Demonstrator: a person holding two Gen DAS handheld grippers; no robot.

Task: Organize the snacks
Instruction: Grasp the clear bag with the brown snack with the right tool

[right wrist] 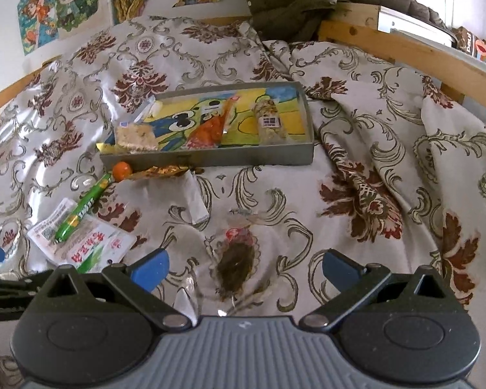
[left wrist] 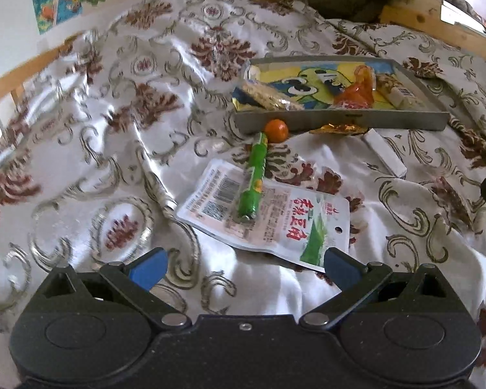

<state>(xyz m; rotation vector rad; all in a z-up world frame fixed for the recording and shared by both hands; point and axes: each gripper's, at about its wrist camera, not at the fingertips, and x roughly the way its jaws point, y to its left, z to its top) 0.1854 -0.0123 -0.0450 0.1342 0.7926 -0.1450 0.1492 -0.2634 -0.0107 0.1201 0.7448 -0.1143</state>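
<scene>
Two wide-open grippers, left gripper (left wrist: 244, 267) just short of white pouch (left wrist: 269, 214), right gripper (right wrist: 244, 267) over clear packet (right wrist: 236, 259).

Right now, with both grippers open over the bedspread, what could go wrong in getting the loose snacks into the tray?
The green stick lies on the white pouch; lifting the pouch first would likely roll it off. The orange ball sits against the tray wall on soft cloth and may roll if nudged. The clear packet between the right gripper fingers blends into the pattern, so the grip could catch cloth instead.
</scene>
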